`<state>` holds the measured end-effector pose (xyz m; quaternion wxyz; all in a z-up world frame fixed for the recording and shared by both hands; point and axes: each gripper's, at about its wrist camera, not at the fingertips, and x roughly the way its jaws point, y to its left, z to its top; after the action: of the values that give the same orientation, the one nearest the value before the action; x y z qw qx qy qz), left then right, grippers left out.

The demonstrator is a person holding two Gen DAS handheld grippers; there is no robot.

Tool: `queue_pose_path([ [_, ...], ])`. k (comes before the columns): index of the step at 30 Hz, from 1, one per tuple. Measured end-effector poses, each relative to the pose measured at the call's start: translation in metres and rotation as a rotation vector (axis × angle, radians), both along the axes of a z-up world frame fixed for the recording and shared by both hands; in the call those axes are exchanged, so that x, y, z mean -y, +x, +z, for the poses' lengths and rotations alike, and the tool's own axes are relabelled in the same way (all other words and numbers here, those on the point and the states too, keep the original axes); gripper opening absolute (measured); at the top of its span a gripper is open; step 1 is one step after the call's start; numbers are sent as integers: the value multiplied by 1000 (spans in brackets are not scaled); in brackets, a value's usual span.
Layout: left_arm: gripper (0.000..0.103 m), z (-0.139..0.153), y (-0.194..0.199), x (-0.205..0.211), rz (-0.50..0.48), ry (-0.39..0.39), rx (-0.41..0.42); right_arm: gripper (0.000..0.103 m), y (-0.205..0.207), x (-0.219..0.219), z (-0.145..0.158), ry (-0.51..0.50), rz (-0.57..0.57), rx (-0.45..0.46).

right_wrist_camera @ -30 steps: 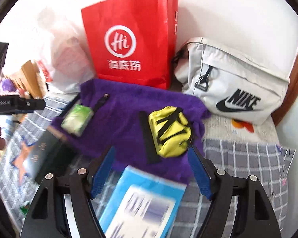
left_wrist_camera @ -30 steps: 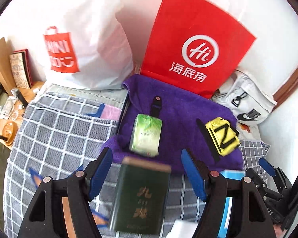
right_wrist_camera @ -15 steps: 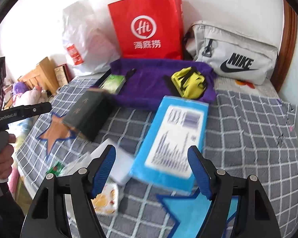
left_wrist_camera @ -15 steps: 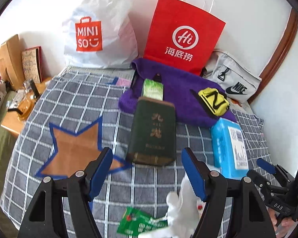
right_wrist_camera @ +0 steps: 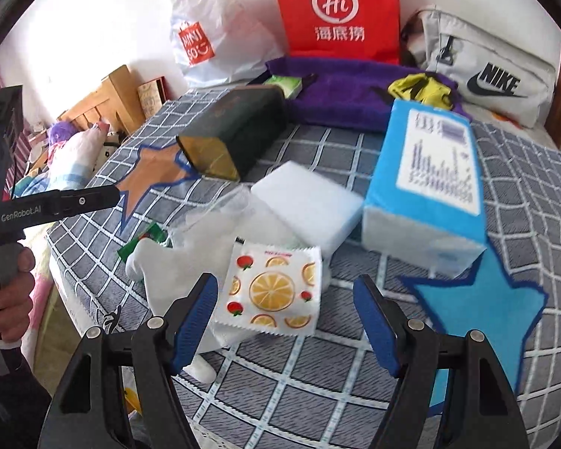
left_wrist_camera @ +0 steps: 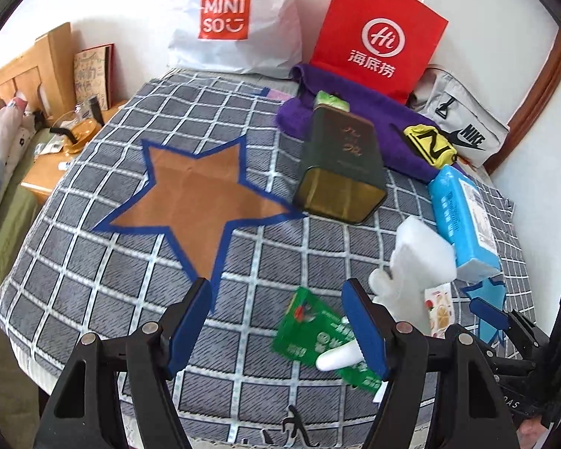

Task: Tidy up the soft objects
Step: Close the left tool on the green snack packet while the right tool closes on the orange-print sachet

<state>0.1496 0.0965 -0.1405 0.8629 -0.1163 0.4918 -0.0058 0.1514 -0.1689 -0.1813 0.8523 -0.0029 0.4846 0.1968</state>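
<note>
On the checked bedspread lie a white sponge block (right_wrist_camera: 306, 205), a white glove (right_wrist_camera: 161, 265), a fruit-print packet (right_wrist_camera: 276, 292), a green packet (left_wrist_camera: 314, 333) and a blue tissue pack (right_wrist_camera: 426, 183). The sponge block (left_wrist_camera: 422, 247) and tissue pack (left_wrist_camera: 463, 220) also show in the left wrist view. My left gripper (left_wrist_camera: 276, 329) is open and empty above the bed's near edge, left of the green packet. My right gripper (right_wrist_camera: 284, 321) is open and empty just above the fruit-print packet. A brown star patch (left_wrist_camera: 198, 194) and a blue star patch (right_wrist_camera: 478, 299) mark the bedspread.
A dark green tin (left_wrist_camera: 340, 168) lies mid-bed. A purple towel (left_wrist_camera: 392, 119) with a yellow pouch (left_wrist_camera: 430, 146) and a small green pack (left_wrist_camera: 331, 99) lies at the back. A red paper bag (left_wrist_camera: 377, 37), white Miniso bag (left_wrist_camera: 235, 22) and Nike bag (left_wrist_camera: 463, 127) lean on the wall.
Both grippers have pulled back toward the bed's near edge. The tin, tissue pack and towel now sit farther off, and the sponge, glove and packets have come into view.
</note>
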Motion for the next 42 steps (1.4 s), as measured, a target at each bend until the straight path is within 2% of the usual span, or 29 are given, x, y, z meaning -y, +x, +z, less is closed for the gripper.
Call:
queue_pose_path([
  [7,70,-18,-7,-6,41,-75,-37,75,10,-10,-19,20,-7,-56],
  [11,70,-24,-9,-5,32,-78,-54,73,16,-19,-27,-4,-7,-69],
  [12,70,-25,-10,-6,34,-77,-58,64,16,-20,-27,-12,-9,-60],
  [13,70,-25,-12,-7,39,-78,-60,59,16,-20,-26,-15,-9,-47],
  [16,70,-24,-20,-9,38,-74,-64,54,12,-16,-20,-28,-11,-20],
  [23,70,-27,-36,0,-16,-70,-97,53,3,7,-6,-24,-34,26],
  [29,70,-42,-39,22,-74,-68,-139,53,-8,28,-2,-28,-67,40],
  [32,70,-44,-31,32,-89,-109,-118,53,-14,33,-1,-32,-72,52],
  [35,70,-52,-19,39,-71,-162,-139,53,-20,39,0,-25,-76,54],
  [39,70,-51,-8,46,-35,-149,-117,53,-26,48,-1,-30,-82,57],
  [42,74,-52,1,56,-21,-89,-101,53,-28,58,-1,-20,-102,51],
])
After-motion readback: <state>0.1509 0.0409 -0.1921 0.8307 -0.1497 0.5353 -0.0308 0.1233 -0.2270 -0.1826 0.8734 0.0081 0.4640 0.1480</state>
